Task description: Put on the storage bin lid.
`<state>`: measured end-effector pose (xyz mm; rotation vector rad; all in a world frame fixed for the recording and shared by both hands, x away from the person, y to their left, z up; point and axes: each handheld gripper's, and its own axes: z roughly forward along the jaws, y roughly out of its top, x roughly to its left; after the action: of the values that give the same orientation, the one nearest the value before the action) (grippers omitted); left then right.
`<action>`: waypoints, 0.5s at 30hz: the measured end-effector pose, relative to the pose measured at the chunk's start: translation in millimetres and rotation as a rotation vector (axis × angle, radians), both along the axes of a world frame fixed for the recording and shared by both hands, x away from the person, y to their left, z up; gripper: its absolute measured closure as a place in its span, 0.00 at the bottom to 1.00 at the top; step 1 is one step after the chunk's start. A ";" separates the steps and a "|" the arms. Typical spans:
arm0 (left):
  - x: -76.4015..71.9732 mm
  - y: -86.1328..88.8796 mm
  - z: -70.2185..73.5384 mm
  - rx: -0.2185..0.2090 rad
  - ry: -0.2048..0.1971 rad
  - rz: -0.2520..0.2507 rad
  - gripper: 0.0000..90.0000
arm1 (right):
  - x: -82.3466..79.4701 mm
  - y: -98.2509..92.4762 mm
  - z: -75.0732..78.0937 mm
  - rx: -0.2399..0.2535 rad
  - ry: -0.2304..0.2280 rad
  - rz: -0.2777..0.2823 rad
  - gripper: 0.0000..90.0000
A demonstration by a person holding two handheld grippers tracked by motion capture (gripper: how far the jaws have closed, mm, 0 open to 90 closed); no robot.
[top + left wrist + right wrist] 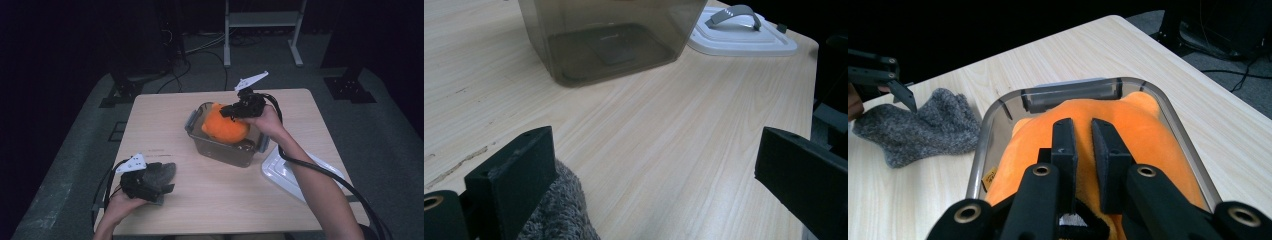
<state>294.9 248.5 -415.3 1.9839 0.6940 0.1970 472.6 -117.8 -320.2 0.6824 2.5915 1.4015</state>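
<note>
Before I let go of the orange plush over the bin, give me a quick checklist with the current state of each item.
1. Right gripper pinching the orange plush: ok, jaws nearly together on its fabric.
2. Plush inside the bin: ok for most of it; it bulges above the rim.
3. Bin flat on the table: ok.
4. Lid out of the way: ok, it lies on the table beside the bin.
5. Left gripper clear of the bin: ok, open, at the grey sock near the table's front edge.
6. Plush seated on the bin floor: cannot tell.
</note>
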 end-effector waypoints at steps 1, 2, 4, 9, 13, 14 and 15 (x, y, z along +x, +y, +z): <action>0.0 -0.3 -0.1 0.000 -0.001 -0.001 0.03 | 0.5 0.8 -1.6 -0.008 0.008 0.000 0.89; 0.0 -0.3 -0.1 0.000 -0.001 -0.001 0.03 | 0.5 0.8 -1.6 -0.008 0.008 0.000 0.89; 0.1 -0.5 0.2 0.000 -0.002 -0.002 0.03 | 1.1 1.4 -3.7 -0.012 0.010 0.001 0.89; 0.1 -0.4 0.5 0.001 -0.005 -0.001 0.03 | 3.1 2.6 -8.4 -0.024 0.024 -0.002 0.89; 0.3 -0.5 0.5 0.000 -0.004 -0.002 0.03 | 4.2 2.9 -9.9 -0.027 0.031 -0.005 0.89; 0.4 -0.4 0.5 0.001 -0.005 -0.002 0.03 | 5.0 2.9 -10.8 -0.025 0.035 -0.003 0.89; 0.4 -0.5 0.4 0.001 -0.004 -0.002 0.03 | 5.0 3.0 -10.9 -0.024 0.036 -0.003 0.89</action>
<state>295.3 248.1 -414.8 1.9842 0.6897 0.2001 477.6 -114.7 -331.1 0.7141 2.6298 1.3670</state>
